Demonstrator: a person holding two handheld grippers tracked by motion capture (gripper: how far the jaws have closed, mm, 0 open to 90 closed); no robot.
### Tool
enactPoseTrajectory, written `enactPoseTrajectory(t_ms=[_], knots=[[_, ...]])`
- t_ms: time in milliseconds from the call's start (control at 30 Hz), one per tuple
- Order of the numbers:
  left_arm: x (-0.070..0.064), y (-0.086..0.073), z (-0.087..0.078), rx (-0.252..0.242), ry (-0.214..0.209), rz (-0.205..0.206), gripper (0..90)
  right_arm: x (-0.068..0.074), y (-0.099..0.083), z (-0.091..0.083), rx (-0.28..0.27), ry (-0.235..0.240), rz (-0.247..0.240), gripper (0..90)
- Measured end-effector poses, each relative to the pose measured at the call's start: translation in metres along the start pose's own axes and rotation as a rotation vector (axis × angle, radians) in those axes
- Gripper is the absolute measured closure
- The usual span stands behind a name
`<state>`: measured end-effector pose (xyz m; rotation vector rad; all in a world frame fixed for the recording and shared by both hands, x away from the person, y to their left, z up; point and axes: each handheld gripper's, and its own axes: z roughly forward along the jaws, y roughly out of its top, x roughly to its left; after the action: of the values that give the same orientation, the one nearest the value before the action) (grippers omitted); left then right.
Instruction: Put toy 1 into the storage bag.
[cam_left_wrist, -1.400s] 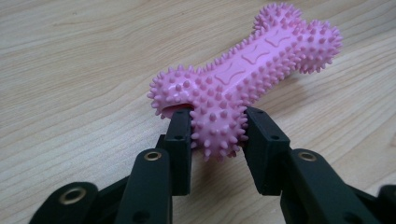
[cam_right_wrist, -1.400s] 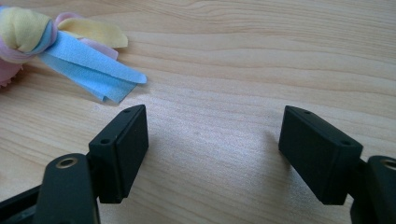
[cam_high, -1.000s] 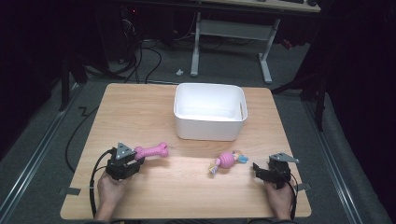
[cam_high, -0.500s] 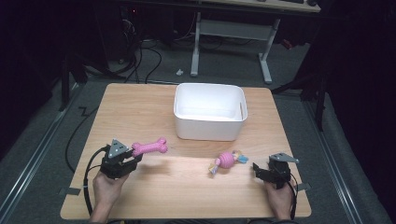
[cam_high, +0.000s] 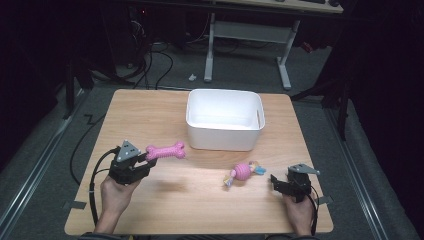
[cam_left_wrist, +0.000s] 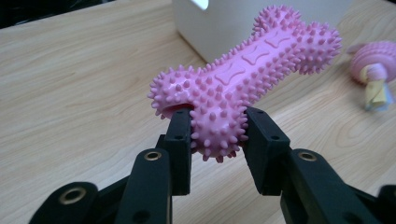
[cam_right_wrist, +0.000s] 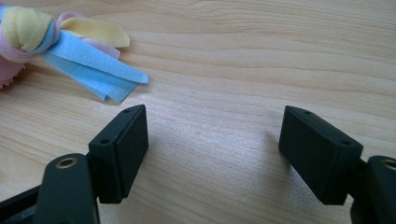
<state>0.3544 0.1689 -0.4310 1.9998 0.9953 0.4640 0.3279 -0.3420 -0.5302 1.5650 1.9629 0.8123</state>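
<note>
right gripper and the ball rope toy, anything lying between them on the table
Nothing. In the high view, only bare wooden table separates the open right gripper from the rope toy. The right gripper view shows its blue strips short of the jaws.

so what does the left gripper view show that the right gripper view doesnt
Left gripper view: its tongs shut on one knob of the spiky pink bone, lifted off the wood, with the white bin behind. Right gripper view: its tongs open with nothing between them, and blue and yellow fabric strips. Both: the wooden table and the pink ball toy.
</note>
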Motion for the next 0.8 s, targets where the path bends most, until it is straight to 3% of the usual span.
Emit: enactPoseTrajectory(t_ms=[533, 800], knots=[[-0.004, 0.034, -0.007, -0.033, -0.079, -0.003, 64.5, 0.000, 0.000, 0.000, 0.000, 0.002, -0.003, 24.1], [-0.010, 0.058, -0.003, -0.037, -0.105, 0.035, 64.5, 0.000, 0.000, 0.000, -0.001, 0.003, -0.006, 24.1]])
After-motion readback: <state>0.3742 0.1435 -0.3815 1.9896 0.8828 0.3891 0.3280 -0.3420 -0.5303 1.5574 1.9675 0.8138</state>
